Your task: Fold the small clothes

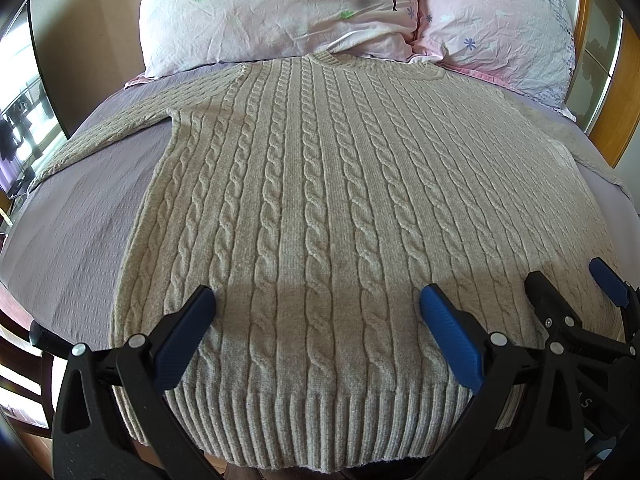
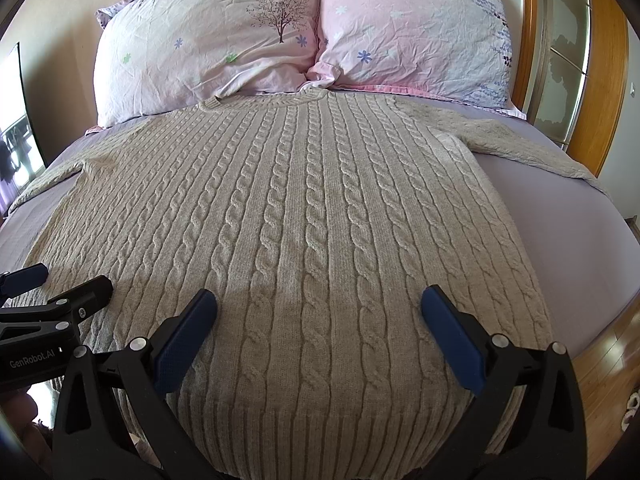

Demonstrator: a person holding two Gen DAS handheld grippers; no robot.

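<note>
A beige cable-knit sweater (image 1: 320, 184) lies flat on the bed, neck toward the pillows, ribbed hem nearest me; it also shows in the right wrist view (image 2: 304, 220). Its left sleeve (image 1: 100, 136) and right sleeve (image 2: 528, 148) spread sideways. My left gripper (image 1: 316, 312) is open and empty, just above the hem on the left half. My right gripper (image 2: 320, 312) is open and empty above the hem on the right half. Each gripper shows in the other's view: the right one (image 1: 572, 284) and the left one (image 2: 68, 280).
The bed has a lilac sheet (image 1: 80, 216). Two pink floral pillows (image 2: 208, 44) (image 2: 412, 32) lie at its head. A wooden headboard and mirrored wardrobe (image 2: 568, 60) stand at right. A window (image 1: 20, 92) is at left. Wooden floor (image 2: 612, 364) shows beside the bed.
</note>
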